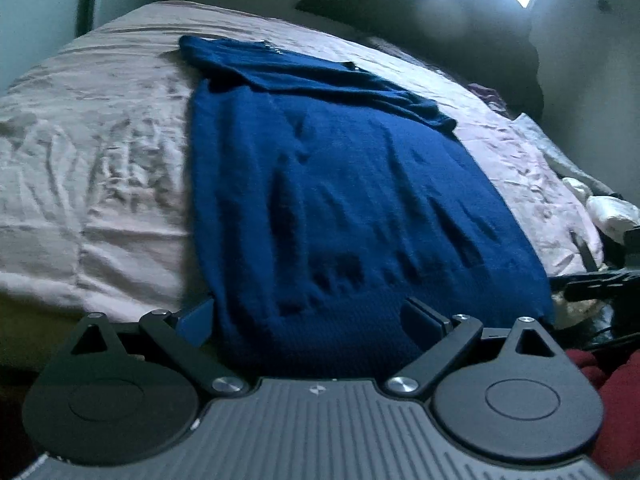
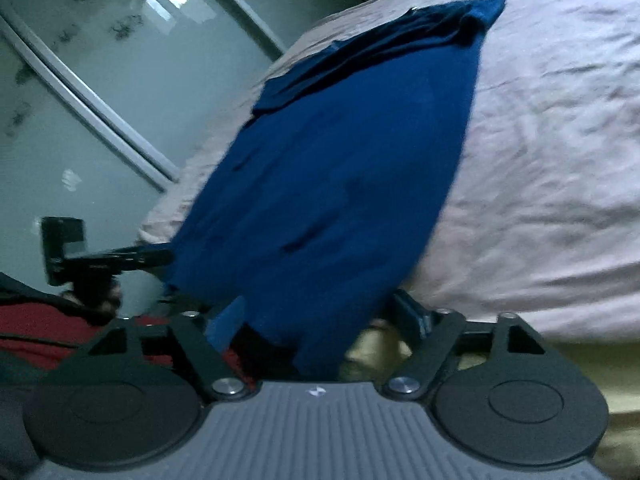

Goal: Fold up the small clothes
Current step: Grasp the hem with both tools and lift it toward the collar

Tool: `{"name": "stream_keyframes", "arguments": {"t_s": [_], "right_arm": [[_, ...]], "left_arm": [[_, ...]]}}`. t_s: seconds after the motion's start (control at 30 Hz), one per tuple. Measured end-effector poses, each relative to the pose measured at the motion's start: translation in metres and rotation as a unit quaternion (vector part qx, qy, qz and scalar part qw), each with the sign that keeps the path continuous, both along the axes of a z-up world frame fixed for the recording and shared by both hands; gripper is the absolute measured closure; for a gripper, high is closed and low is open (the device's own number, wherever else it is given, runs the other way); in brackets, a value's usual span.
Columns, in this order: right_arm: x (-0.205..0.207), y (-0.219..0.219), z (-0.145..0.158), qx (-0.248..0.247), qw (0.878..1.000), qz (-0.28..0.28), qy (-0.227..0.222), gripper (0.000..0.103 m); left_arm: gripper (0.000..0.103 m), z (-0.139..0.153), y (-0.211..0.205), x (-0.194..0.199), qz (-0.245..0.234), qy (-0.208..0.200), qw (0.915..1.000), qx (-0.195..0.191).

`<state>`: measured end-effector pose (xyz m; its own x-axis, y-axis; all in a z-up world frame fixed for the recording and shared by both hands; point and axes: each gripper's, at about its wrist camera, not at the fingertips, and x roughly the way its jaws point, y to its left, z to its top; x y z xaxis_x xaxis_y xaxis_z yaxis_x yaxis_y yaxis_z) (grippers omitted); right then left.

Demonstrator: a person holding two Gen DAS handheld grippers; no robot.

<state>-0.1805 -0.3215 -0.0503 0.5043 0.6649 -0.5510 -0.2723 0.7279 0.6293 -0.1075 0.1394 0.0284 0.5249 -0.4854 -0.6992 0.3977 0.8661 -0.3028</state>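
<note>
A dark blue knit top [image 1: 340, 184] lies flat on the pale pink bed sheet [image 1: 100, 140], its sleeves folded across its far end. Its near hem hangs over the bed edge. My left gripper [image 1: 310, 316] stands open at the hem's left corner, one finger beside the cloth edge and the other resting against the hem. In the right wrist view the blue top [image 2: 340, 160] runs away up the bed, and my right gripper [image 2: 316, 316] is open around the hem's right corner, the cloth hanging between its fingers.
Each gripper shows in the other's view: the right one [image 1: 600, 280], the left one [image 2: 100, 260]. A dark pillow pile [image 1: 440, 20] and loose white things [image 1: 612, 208] lie at the bed's far right. Red fabric [image 2: 40, 332] sits below the bed edge. Glass wardrobe doors [image 2: 100, 80] stand behind.
</note>
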Motion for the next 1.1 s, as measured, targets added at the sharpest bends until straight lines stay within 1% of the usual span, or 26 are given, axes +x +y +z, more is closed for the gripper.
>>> {"name": "stream_keyframes", "arguments": {"t_s": [0.03, 0.07, 0.1, 0.13, 0.17, 0.2, 0.23, 0.27, 0.3, 0.37, 0.4, 0.43, 0.53, 0.63, 0.67, 0.77, 0.83, 0.97, 1.1], "right_arm": [[0.001, 0.004, -0.001, 0.006, 1.0, 0.003, -0.002, 0.03], [0.003, 0.007, -0.002, 0.011, 1.0, 0.006, -0.003, 0.038], [0.006, 0.012, -0.004, 0.016, 1.0, 0.01, -0.002, 0.043], [0.009, 0.017, -0.007, 0.022, 1.0, 0.013, 0.001, 0.054], [0.011, 0.02, -0.009, 0.027, 0.999, 0.015, 0.003, 0.06], [0.013, 0.024, -0.011, 0.032, 0.999, 0.017, 0.002, 0.062], [0.016, 0.028, -0.011, 0.032, 0.999, 0.019, 0.003, 0.067], [0.018, 0.03, -0.012, 0.029, 0.999, 0.02, 0.003, 0.073], [0.018, 0.031, -0.012, 0.025, 0.999, 0.02, 0.003, 0.075], [0.019, 0.03, -0.013, 0.021, 1.0, 0.012, 0.008, 0.087], [0.018, 0.029, -0.015, 0.024, 1.0, 0.008, 0.012, 0.088], [0.018, 0.028, -0.016, 0.028, 0.999, 0.005, 0.016, 0.09], [0.019, 0.028, -0.016, 0.031, 0.999, 0.002, 0.018, 0.09], [0.018, 0.028, -0.015, 0.038, 0.999, 0.003, 0.018, 0.092], [0.018, 0.025, -0.014, 0.041, 0.999, 0.002, 0.016, 0.092], [0.022, 0.021, -0.006, 0.056, 0.998, -0.001, 0.002, 0.092], [0.025, 0.017, 0.003, 0.068, 0.998, -0.004, -0.015, 0.092], [0.033, 0.012, 0.019, 0.077, 0.996, -0.01, -0.047, 0.092], [0.044, 0.011, 0.03, 0.093, 0.993, -0.014, -0.07, 0.092]], "left_arm": [[0.008, 0.0, -0.002, 0.0, -0.001, -0.002, 1.0, 0.0], [0.009, -0.001, -0.003, -0.001, -0.002, -0.004, 1.0, 0.001], [0.011, -0.001, -0.004, -0.001, -0.002, -0.005, 1.0, 0.001], [0.013, -0.001, -0.005, -0.001, -0.003, -0.006, 1.0, 0.001], [0.016, -0.001, -0.005, -0.001, -0.004, -0.007, 1.0, 0.002], [0.018, 0.0, -0.006, -0.002, -0.005, -0.009, 0.9999, 0.005], [0.024, 0.0, -0.005, -0.002, -0.005, -0.011, 0.9999, 0.008], [0.033, 0.001, -0.005, -0.003, -0.004, -0.012, 0.9998, 0.013], [0.038, 0.001, -0.003, -0.003, -0.005, -0.014, 0.9997, 0.018], [0.066, 0.003, -0.001, -0.002, -0.004, -0.013, 0.9995, 0.028], [0.073, 0.003, 0.001, -0.001, 0.0, -0.007, 0.9996, 0.028], [0.09, 0.003, 0.004, 0.002, 0.004, 0.002, 0.9997, 0.023], [0.092, 0.004, 0.011, 0.006, 0.007, 0.018, 0.9998, 0.005], [0.093, 0.011, 0.007, 0.003, 0.001, 0.001, 0.9999, 0.011], [0.093, 0.015, 0.006, 0.002, -0.002, -0.007, 0.9999, 0.008], [0.093, 0.029, 0.006, 0.002, -0.007, -0.025, 0.9995, -0.016], [0.093, 0.039, 0.008, 0.006, -0.005, -0.036, 0.9987, -0.034], [0.093, 0.055, 0.012, 0.015, 0.008, -0.048, 0.9958, -0.078], [0.093, 0.069, 0.012, 0.028, 0.023, -0.061, 0.9924, -0.104]]}}
